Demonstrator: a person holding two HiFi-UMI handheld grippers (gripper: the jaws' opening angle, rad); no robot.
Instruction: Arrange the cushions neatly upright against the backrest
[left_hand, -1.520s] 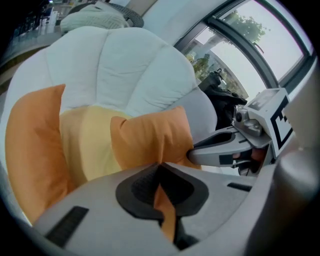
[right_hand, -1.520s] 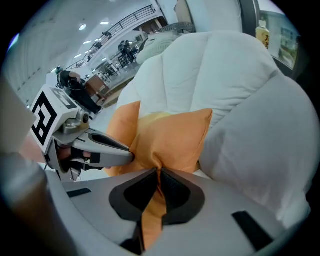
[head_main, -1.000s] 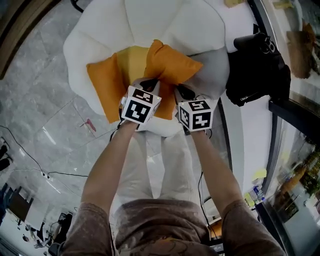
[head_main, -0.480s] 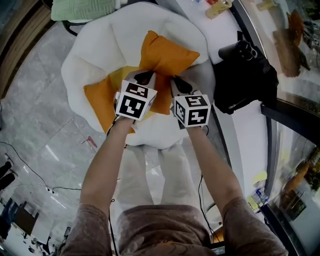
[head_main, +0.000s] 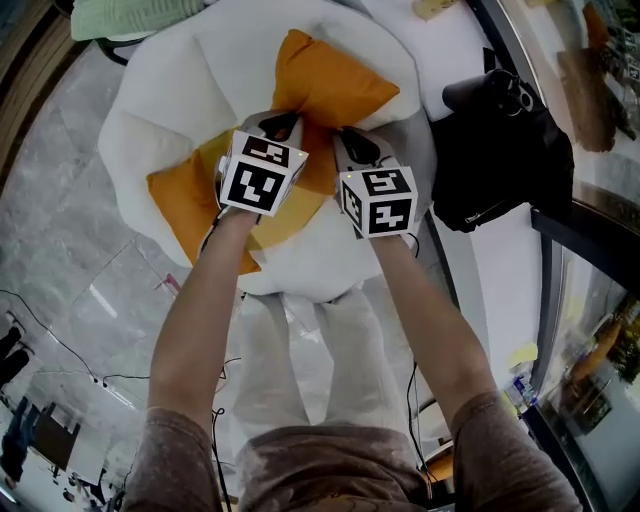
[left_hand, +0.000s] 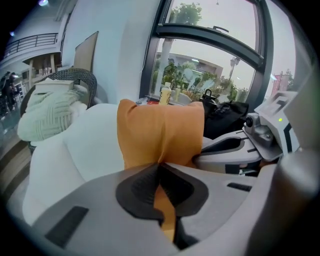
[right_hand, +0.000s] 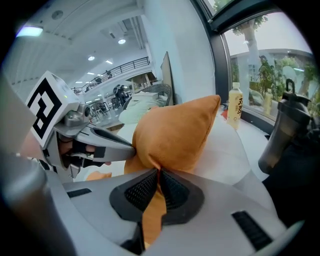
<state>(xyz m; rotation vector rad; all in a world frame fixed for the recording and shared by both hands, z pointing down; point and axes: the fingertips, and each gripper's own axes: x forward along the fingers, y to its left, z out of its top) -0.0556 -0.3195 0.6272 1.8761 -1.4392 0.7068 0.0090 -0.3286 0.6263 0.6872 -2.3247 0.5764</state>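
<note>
An orange cushion (head_main: 325, 85) is lifted over the white round armchair (head_main: 160, 110), near its backrest. My left gripper (head_main: 283, 128) is shut on the cushion's near edge, and my right gripper (head_main: 352, 140) is shut on the same edge just to the right. In the left gripper view the orange cushion (left_hand: 160, 132) stands up from the pinched fabric, with the right gripper (left_hand: 235, 150) beside it. The right gripper view has the orange cushion (right_hand: 175, 132) bulging above the shut jaws. A second orange cushion (head_main: 185, 205) lies flat on the seat, partly under my left arm.
A black bag (head_main: 500, 150) lies on the white sill to the right of the chair. A pale green knitted throw (left_hand: 50, 115) rests on a wicker chair at the left. A dark flask (right_hand: 282, 135) and a bottle (right_hand: 235, 107) stand by the window. Cables trail over the grey floor (head_main: 60, 300).
Both grippers have carried the orange cushion away from me, toward the backrest. The flat cushion on the seat has stayed put.
</note>
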